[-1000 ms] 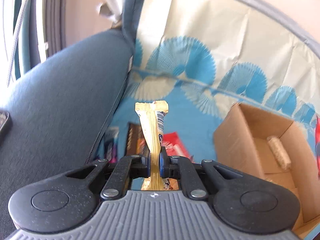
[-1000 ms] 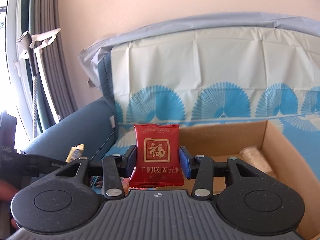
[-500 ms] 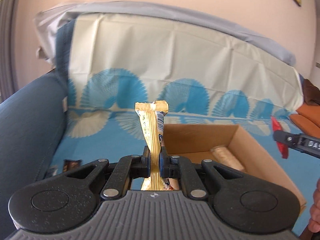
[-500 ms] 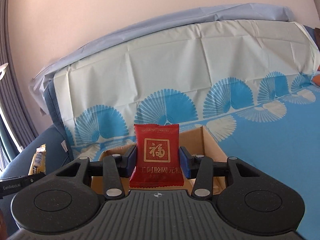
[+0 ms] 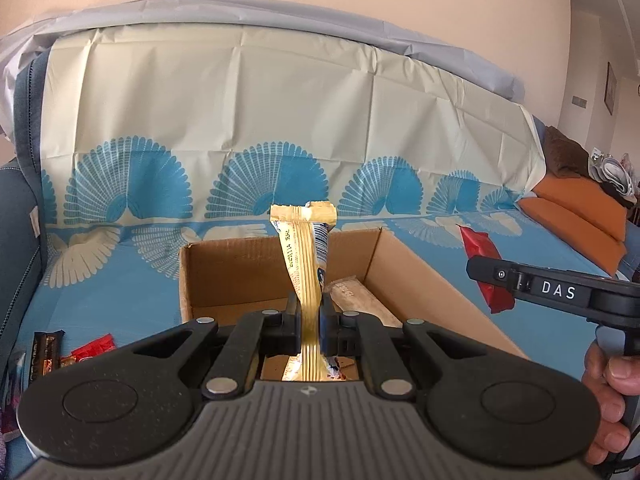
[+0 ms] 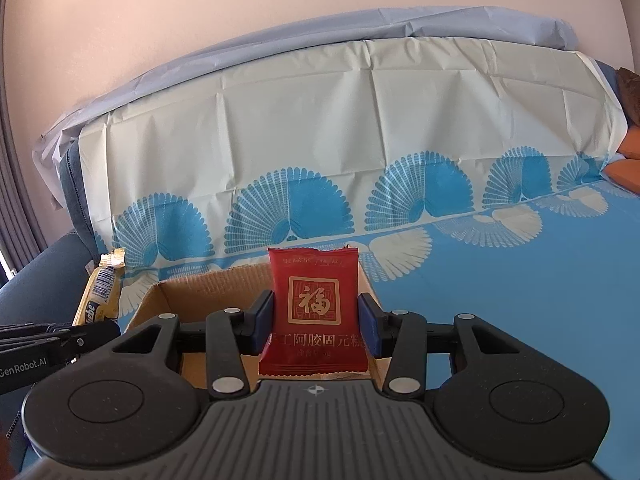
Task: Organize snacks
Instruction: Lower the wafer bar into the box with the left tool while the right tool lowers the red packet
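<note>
The left gripper is clamped on a yellow snack bar, which stands upright between the pads and is pinched narrow at the grip. Straight ahead at 12 o'clock lies the open cardboard box, with a pale wrapped snack already on its floor just past the bar. The right gripper is closed on a red snack packet, held flat-faced toward its camera, with the same cardboard box beyond and beneath it. From the left camera the right gripper sits at 3 o'clock, near the box's right wall; from the right camera the left gripper sits at 9 o'clock by the box's left wall. A few loose snacks remain on the blue patterned cloth at 9 o'clock in the left view. The step in hand looks like carrying both snacks to the box. The next move probably calls for bringing each gripper over the opening, lowering it, and then parting its fingers so the snack drops inside rather than on a wall.
</note>
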`<state>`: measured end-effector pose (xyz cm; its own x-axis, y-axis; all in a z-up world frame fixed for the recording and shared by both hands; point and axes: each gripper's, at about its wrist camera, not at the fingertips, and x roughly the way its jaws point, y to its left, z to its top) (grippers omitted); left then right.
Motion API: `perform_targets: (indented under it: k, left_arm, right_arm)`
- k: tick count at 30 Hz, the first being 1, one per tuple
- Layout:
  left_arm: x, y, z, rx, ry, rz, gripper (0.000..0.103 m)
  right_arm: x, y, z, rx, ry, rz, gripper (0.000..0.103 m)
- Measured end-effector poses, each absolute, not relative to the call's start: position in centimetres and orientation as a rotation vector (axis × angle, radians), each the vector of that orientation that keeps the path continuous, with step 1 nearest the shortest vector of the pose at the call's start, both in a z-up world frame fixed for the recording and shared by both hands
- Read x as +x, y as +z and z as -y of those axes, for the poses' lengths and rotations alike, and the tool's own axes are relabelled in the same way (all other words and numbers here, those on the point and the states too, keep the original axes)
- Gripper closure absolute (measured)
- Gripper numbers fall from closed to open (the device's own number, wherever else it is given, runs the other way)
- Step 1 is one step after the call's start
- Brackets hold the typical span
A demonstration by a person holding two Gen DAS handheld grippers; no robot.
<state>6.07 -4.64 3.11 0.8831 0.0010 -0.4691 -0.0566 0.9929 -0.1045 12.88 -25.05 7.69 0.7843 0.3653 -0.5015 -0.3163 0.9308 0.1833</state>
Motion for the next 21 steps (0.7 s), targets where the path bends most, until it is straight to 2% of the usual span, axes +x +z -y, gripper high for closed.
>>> perform_targets:
  k: [21]
  left_arm:
    - [6.5,2.6,4.3,-0.135,0.022,-0.515,0.095]
  right_arm:
    - [12.4,7.7,23.5,0.048,0.405,-0.559,0.056]
